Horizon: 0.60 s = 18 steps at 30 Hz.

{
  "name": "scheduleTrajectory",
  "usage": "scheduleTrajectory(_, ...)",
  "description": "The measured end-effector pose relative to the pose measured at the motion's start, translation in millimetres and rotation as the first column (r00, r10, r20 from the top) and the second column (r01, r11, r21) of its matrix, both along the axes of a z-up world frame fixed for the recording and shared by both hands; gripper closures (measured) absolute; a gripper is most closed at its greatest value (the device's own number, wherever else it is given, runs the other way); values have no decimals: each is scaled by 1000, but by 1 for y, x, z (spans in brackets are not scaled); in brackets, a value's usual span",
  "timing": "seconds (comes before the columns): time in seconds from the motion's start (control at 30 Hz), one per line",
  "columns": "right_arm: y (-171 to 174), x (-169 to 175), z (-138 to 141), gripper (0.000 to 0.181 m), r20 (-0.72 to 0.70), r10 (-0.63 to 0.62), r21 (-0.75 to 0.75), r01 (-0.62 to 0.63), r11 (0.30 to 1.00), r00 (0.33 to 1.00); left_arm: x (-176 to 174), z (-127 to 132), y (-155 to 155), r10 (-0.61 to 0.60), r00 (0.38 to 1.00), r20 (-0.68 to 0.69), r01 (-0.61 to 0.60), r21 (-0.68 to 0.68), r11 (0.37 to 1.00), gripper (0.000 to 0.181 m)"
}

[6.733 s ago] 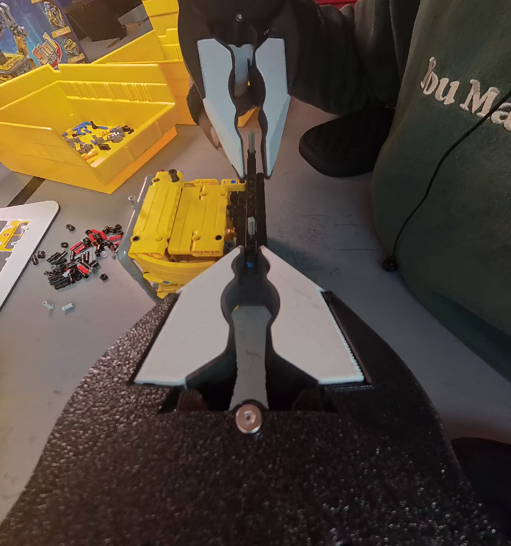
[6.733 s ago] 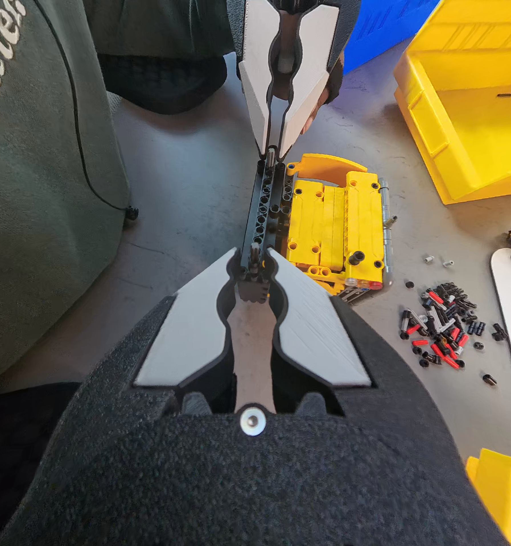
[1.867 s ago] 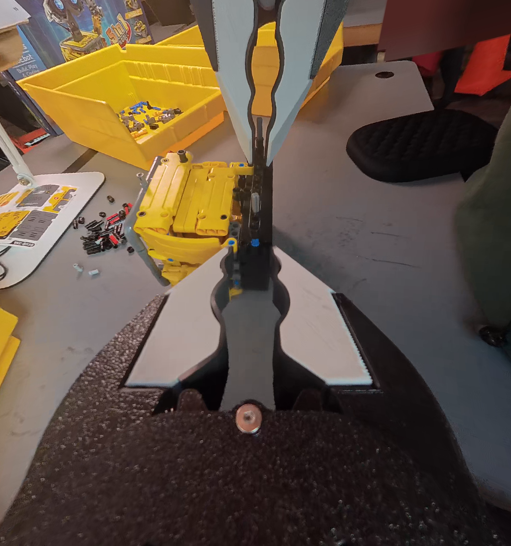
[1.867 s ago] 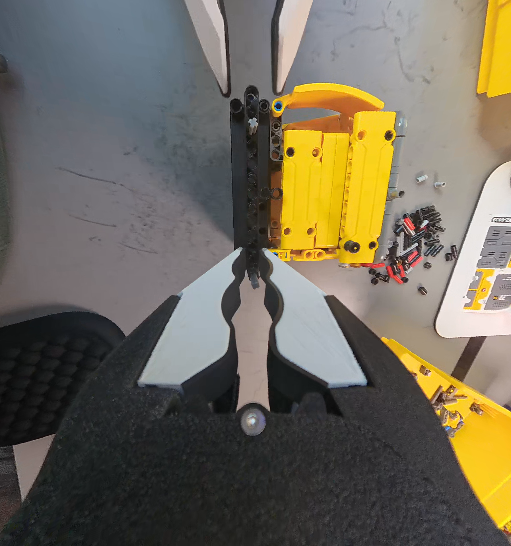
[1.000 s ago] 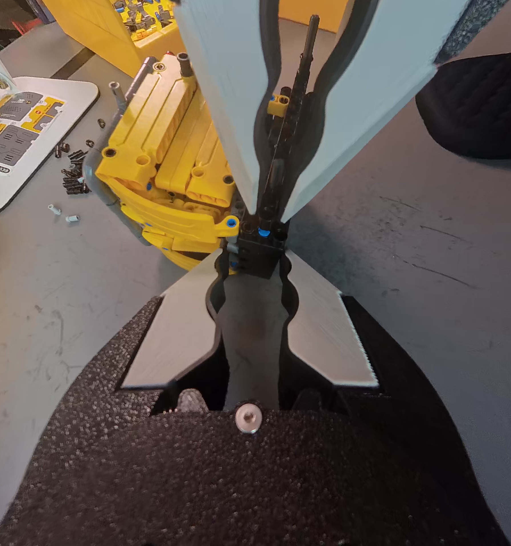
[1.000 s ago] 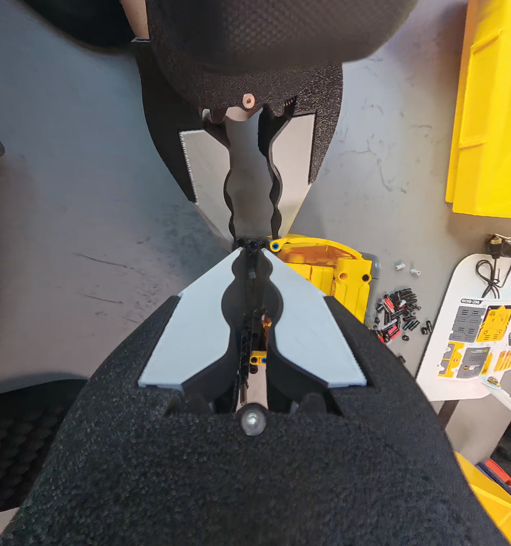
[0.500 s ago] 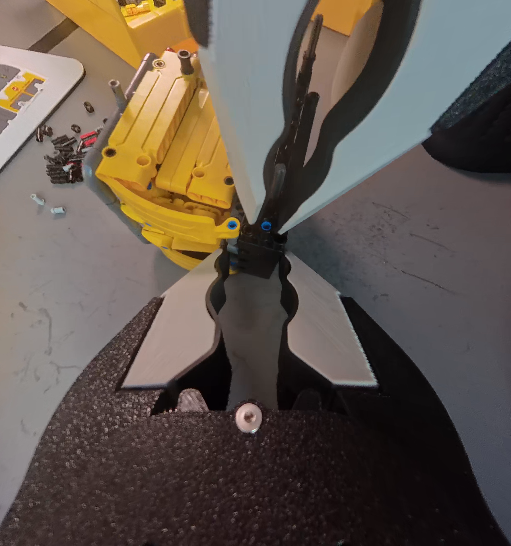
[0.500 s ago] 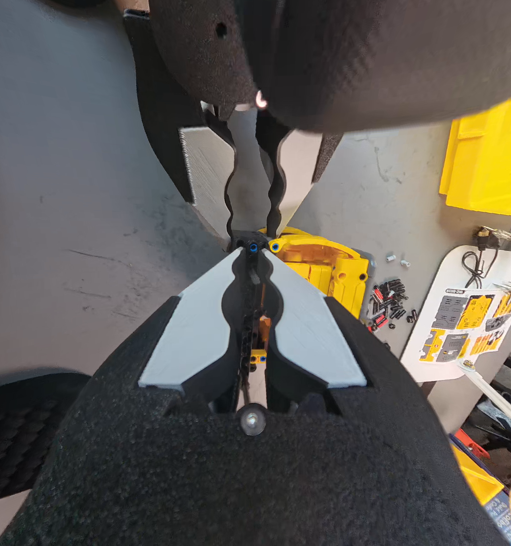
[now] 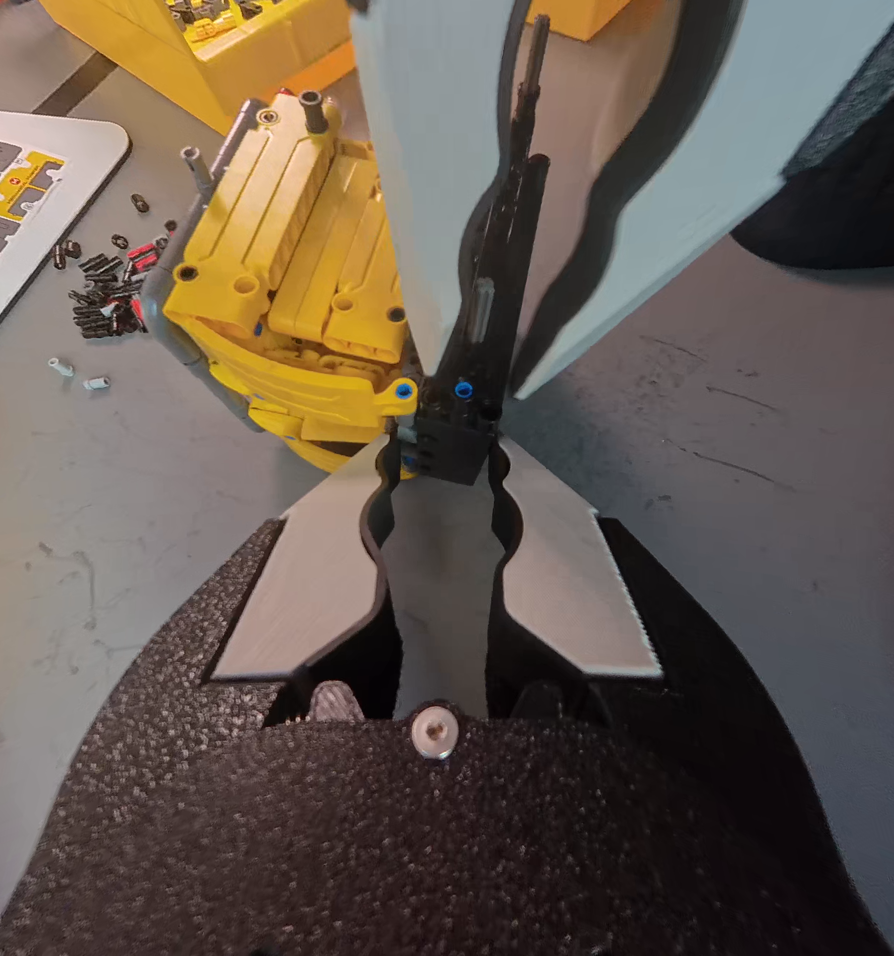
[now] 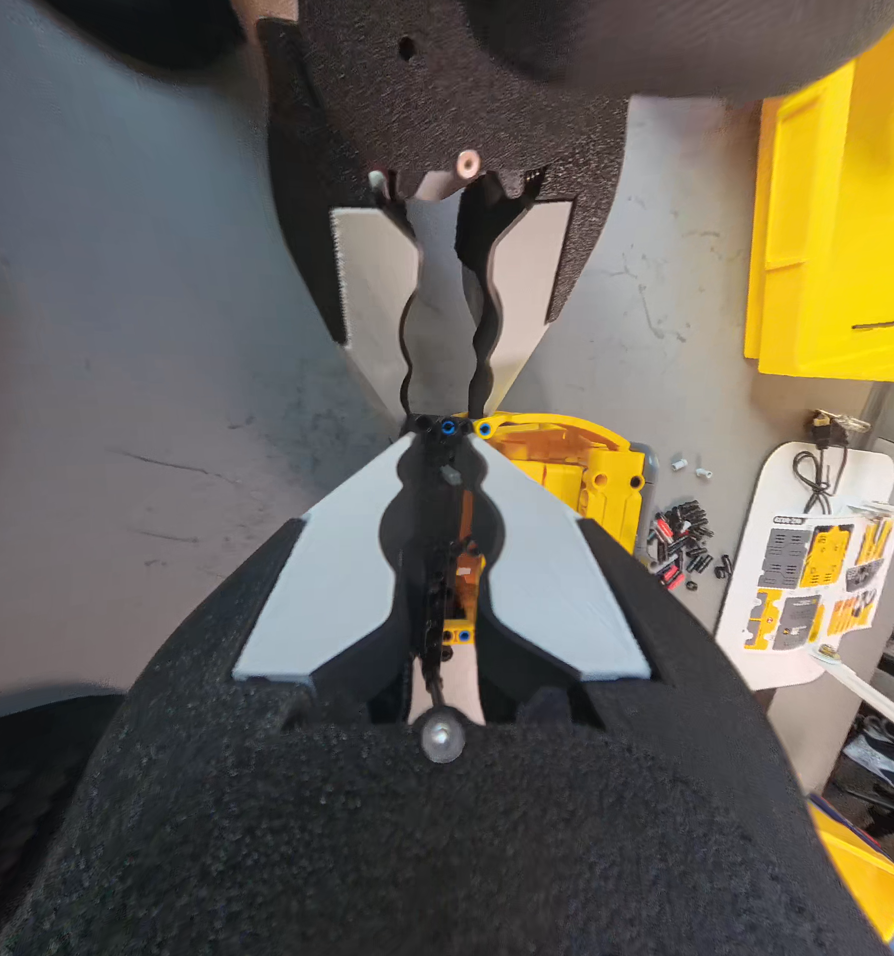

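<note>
Gripping both ends of a black beam on a yellow brick model

Clamping the near end of the black beam stack (image 9: 455, 439), the left gripper (image 9: 442, 460) has its two fingertips pressed against the sides of that block, just above the grey table (image 9: 745, 465). Close behind, the right gripper (image 10: 442, 439) reaches down over the same beam, its fingers closed along the black strip, which runs back between them toward its camera. So both grippers are shut on the one part.

That beam is fixed to the right edge of the yellow model (image 9: 290, 269), which stands tilted on the table. By the look of it the model is light, rigid plastic held together by friction pins, so it would likely come apart if twisted; the stiff black beam seems the safest place to grip.

Farther left lie loose black and red pins (image 9: 103, 295) and a white instruction card (image 9: 31, 191). Beyond stands a yellow bin (image 9: 217, 57).
</note>
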State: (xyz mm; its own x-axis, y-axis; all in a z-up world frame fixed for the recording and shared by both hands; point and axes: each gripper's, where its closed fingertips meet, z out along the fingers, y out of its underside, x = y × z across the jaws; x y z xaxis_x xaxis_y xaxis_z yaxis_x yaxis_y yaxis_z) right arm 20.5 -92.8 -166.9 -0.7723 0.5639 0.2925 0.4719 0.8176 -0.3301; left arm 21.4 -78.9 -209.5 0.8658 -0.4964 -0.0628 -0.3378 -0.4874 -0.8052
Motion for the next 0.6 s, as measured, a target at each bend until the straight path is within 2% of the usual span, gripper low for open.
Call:
scheduleTrajectory(0.03,0,6,0,157,11,0,-9,1,1000,1000,1,0,-1,-4,1000,9,4,1,1000,148)
scheduleTrajectory(0.27,10,11,2,174,4,-70,-75,71,995,998,2,0,-2,-12,1000,19,12,7,1000,148)
scheduleTrajectory(0.6,11,9,-2,176,124,-64,-46,70,996,990,2,1,-1,2,997,83,0,-21,1000,149)
